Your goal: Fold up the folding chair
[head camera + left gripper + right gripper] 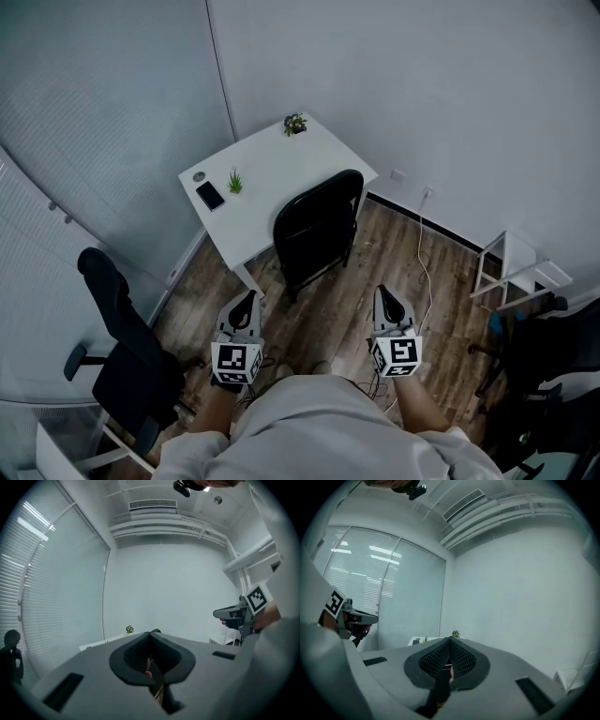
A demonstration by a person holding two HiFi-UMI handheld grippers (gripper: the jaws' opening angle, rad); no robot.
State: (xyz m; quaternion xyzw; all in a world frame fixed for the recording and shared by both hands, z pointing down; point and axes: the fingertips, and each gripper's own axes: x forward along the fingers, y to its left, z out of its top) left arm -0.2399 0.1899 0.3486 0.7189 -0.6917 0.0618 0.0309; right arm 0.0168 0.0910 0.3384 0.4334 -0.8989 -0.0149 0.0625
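Note:
The black folding chair stands unfolded on the wood floor, its seat pushed under the white table. My left gripper is held level in front of the chair's left side, well short of it. My right gripper is alongside, in front of the chair's right side, also apart from it. In the left gripper view the jaws meet with nothing between them, and the chair's top edge just peeks over them. The right gripper's jaws are likewise shut and empty.
A black office chair stands at the left. A white rack stands by the right wall, with a cable trailing from a socket. On the table lie a phone and two small plants.

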